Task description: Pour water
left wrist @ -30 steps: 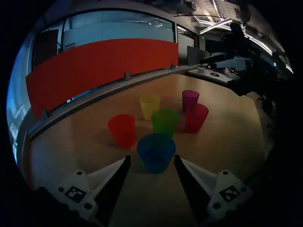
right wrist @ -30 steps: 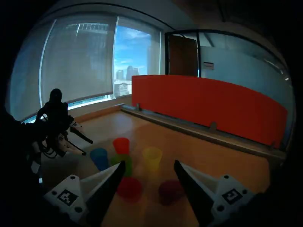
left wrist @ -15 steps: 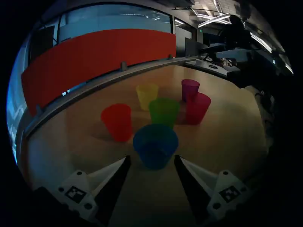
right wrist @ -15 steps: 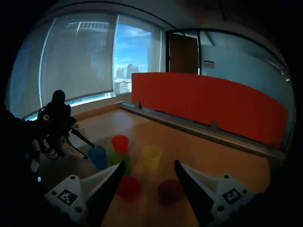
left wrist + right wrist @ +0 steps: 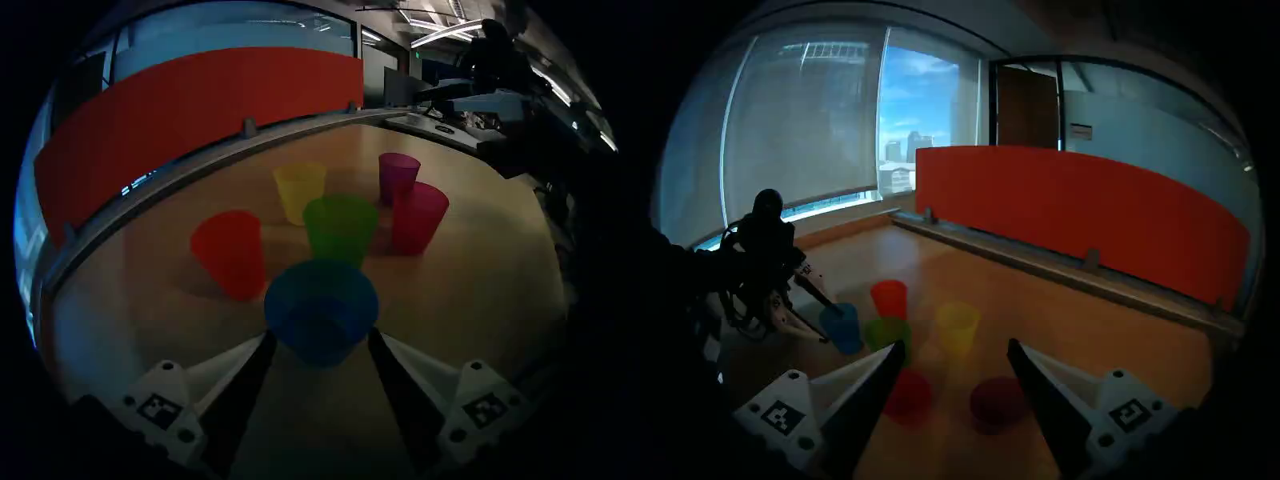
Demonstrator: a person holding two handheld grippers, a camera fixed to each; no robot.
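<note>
Holds the left tool [image 5: 320, 336] wide, with the blue cup [image 5: 322, 312] upright between its 2 fingertips, right at the mouth of the gap. Cannot tell whether either finger touches the cup wall.

Beyond the blue one, 5 more cups upright on the wooden surface [image 5: 488, 272]:
- a green cup [image 5: 340, 228] just behind it
- an orange-red cup [image 5: 230, 252] off to the left
- a yellow cup [image 5: 299, 190] farther back
- a crimson cup [image 5: 418, 218] beside the green one on the right
- a purple cup [image 5: 398, 176] just behind the crimson

Along the far edge of the surface, a long orange partition [image 5: 200, 96].

Holds the right tool [image 5: 954, 346] wide as well, gripping nothing. In the right gripper view:
- the crimson and purple cups nearest, seen in the gap between its fingers with neither finger pressing on them
- the yellow and green cups just past the fingertips
- the orange-red cup farther back
- the blue cup at the left of the group, with the left tool's fingers on either side of it

Behind that tool, a dark hand [image 5: 760, 256]; beyond, a bright window [image 5: 920, 120].
</note>
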